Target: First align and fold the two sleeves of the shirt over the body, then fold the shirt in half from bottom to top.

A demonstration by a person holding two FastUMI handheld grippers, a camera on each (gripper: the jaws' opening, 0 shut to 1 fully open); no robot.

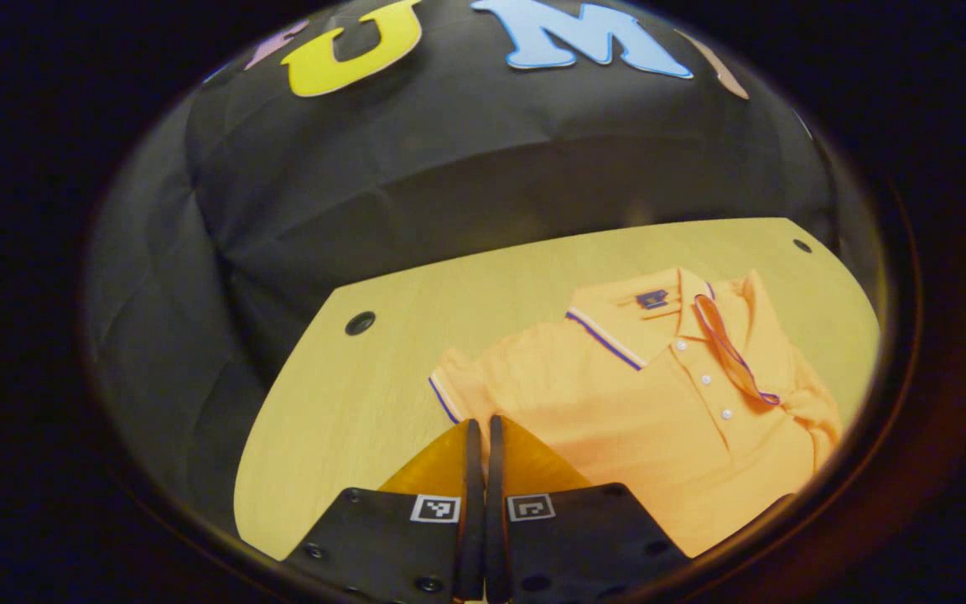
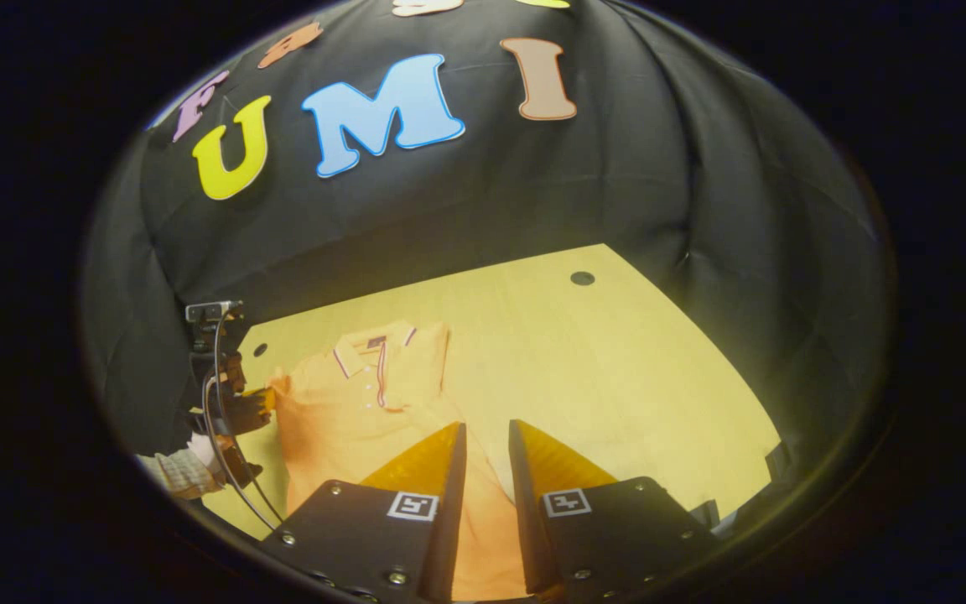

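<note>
Left tool closed by sleeve of shirt on tabletop; right tool open above shirt.

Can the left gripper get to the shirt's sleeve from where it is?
Probably yes. The left gripper sits right at the sleeve of the shirt, fingers nearly closed, and nothing on the table blocks the way.

The left gripper has its jaws nearly pressed together, a thin slit between them. The right gripper hangs with jaws a little apart. In the right gripper view, a hand and checked sleeve show at far left.
</note>
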